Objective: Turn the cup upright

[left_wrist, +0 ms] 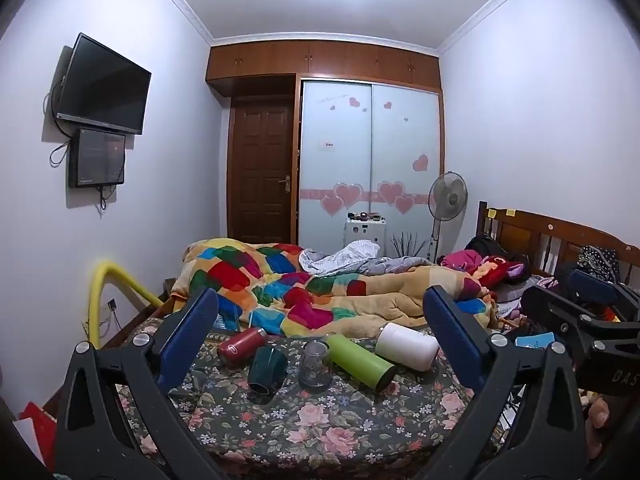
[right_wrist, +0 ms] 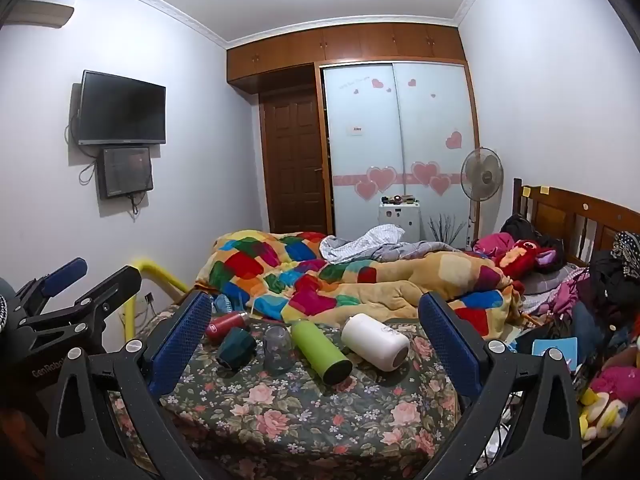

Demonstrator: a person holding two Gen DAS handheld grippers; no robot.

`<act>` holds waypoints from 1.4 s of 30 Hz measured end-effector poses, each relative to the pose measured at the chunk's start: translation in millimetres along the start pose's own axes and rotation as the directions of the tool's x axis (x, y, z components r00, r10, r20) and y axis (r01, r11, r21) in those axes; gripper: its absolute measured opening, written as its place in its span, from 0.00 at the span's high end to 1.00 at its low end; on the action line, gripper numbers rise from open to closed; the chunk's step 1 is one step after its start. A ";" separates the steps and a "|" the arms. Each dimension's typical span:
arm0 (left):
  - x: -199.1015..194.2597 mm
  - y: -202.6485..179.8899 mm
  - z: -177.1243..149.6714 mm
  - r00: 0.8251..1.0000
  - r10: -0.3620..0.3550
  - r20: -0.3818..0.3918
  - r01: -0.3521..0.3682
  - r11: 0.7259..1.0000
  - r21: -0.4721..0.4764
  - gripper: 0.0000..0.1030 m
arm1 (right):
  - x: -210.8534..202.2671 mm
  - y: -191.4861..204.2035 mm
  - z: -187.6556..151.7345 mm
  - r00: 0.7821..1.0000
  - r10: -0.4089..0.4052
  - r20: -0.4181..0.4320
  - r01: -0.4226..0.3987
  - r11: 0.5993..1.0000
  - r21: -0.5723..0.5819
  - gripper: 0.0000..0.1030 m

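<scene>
Left gripper [left_wrist: 320, 292] and right gripper [right_wrist: 315, 295] both spread wide, empty, aimed over the floral mattress [left_wrist: 320, 420] towards a row of drinkware near its far edge, just short of the patchwork quilt [left_wrist: 320, 280].

Largest to smallest along that row: white flask [left_wrist: 406, 346], green flask [left_wrist: 360, 360] and red flask [left_wrist: 242, 346] on their sides, then dark green cup [left_wrist: 267, 368], tipped over left of centre with its mouth facing the near edge, beside a small clear glass [left_wrist: 315, 366]. Probably light, stiff and glossy, so likely slippery and breakable. Best pinched across the side wall mid-body, squeezing gently on such soft, unsteady bedding. Faceted, deep teal, dark inside. Cannot tell whether the glass stands inverted.
</scene>
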State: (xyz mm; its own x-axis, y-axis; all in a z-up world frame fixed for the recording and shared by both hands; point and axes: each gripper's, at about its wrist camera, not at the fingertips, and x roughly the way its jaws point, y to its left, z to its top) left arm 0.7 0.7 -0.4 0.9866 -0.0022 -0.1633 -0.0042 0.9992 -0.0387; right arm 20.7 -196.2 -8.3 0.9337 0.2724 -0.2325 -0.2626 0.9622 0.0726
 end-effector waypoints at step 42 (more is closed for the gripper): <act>7.9 6.7 -3.5 1.000 0.010 0.008 -0.010 1.000 -0.010 0.00 | 1.3 2.0 0.4 1.000 0.000 -0.012 0.000 1.000 -0.007 0.00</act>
State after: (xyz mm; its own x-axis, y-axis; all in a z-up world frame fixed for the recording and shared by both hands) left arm 7.8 7.2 -5.4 0.9877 0.0083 -0.1562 -0.0158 0.9988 -0.0466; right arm 21.4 -193.9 -8.1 0.9307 0.2724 -0.2440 -0.2643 0.9622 0.0659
